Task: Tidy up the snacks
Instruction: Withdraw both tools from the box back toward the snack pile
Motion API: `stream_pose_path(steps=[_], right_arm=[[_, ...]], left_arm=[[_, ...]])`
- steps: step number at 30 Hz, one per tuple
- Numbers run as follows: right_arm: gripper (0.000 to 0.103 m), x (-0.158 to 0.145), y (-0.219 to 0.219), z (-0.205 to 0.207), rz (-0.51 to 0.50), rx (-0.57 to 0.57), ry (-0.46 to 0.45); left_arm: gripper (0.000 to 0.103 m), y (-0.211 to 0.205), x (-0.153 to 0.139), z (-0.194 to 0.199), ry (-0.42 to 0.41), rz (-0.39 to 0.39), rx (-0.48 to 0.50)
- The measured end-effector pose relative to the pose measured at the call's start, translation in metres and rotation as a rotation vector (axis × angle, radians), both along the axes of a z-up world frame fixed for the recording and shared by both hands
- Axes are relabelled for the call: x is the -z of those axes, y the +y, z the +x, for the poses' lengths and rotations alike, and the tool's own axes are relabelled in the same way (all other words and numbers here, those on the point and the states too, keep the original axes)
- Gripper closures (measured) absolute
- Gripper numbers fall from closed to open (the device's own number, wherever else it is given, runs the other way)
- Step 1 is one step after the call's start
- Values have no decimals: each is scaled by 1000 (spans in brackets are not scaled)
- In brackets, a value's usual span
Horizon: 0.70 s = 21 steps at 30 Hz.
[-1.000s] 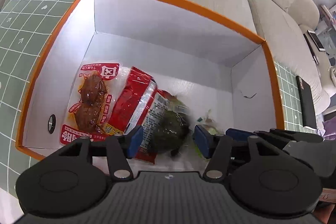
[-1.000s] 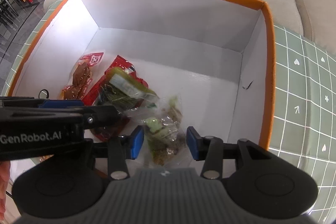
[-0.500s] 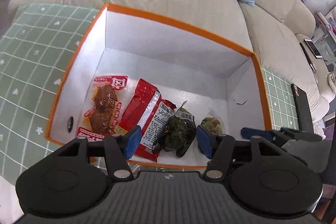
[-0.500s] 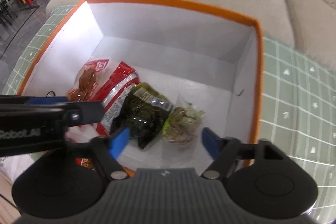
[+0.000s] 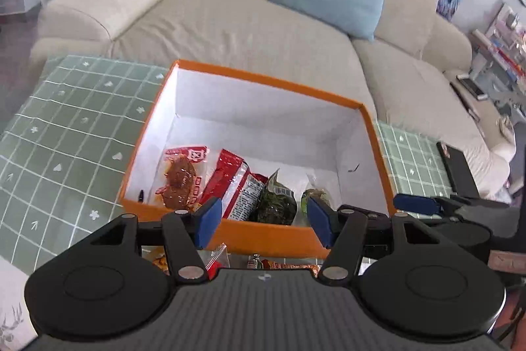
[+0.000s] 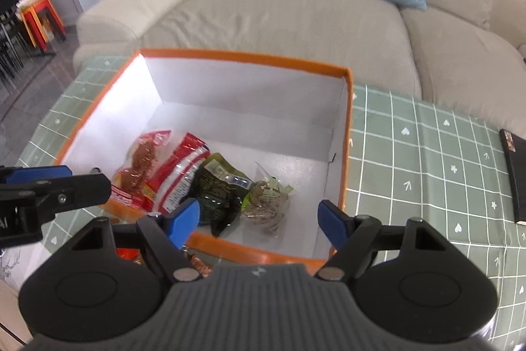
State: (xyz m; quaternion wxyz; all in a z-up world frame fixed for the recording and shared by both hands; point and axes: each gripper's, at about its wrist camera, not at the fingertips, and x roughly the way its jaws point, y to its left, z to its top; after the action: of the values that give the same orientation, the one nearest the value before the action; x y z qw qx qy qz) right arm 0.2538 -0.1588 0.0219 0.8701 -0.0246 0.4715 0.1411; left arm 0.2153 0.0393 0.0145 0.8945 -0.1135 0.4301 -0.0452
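Note:
An orange box [image 5: 273, 81] [image 6: 243, 56] with white inner walls stands on the green checked tablecloth. Along its near side lie several snack packs: a clear pack of brown meat [image 5: 179, 176] [image 6: 141, 158], a red wrapper [image 5: 231, 183] [image 6: 179, 173], a dark green pack [image 5: 274, 203] [image 6: 218, 189] and a clear pack of pale green pieces [image 5: 315, 196] [image 6: 268, 203]. My left gripper [image 5: 263, 219] hangs open above the box's near rim with nothing between its blue pads. My right gripper [image 6: 258, 219] is open too, above the pale green pack, holding nothing.
More snack wrappers [image 5: 217, 259] [image 6: 131, 255] lie on the cloth in front of the box, partly hidden by the grippers. A black flat object [image 6: 513, 173] lies at the table's right edge. A beige sofa [image 5: 246, 28] with yellow and blue cushions stands behind.
Both grippers have risen and drawn back out of the box. The right one opened and let go of the pale green pack, which now lies on the box floor.

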Motion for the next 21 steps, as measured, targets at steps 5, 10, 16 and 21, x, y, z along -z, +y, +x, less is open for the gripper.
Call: stream_pose_path(steps=[5, 10, 16, 21], right_arm=[[27, -7, -5, -36, 40, 0, -94], [27, -7, -3, -72, 17, -14, -190], [30, 3, -2, -113, 1, -11, -276], [30, 18, -3, -143, -21, 7, -349]], left_arm=[[33, -2, 0, -31, -66, -2, 3], [33, -3, 9, -58, -102, 2, 2], [33, 2, 20, -85, -154, 51, 0], [33, 6, 37, -104, -150, 87, -3]])
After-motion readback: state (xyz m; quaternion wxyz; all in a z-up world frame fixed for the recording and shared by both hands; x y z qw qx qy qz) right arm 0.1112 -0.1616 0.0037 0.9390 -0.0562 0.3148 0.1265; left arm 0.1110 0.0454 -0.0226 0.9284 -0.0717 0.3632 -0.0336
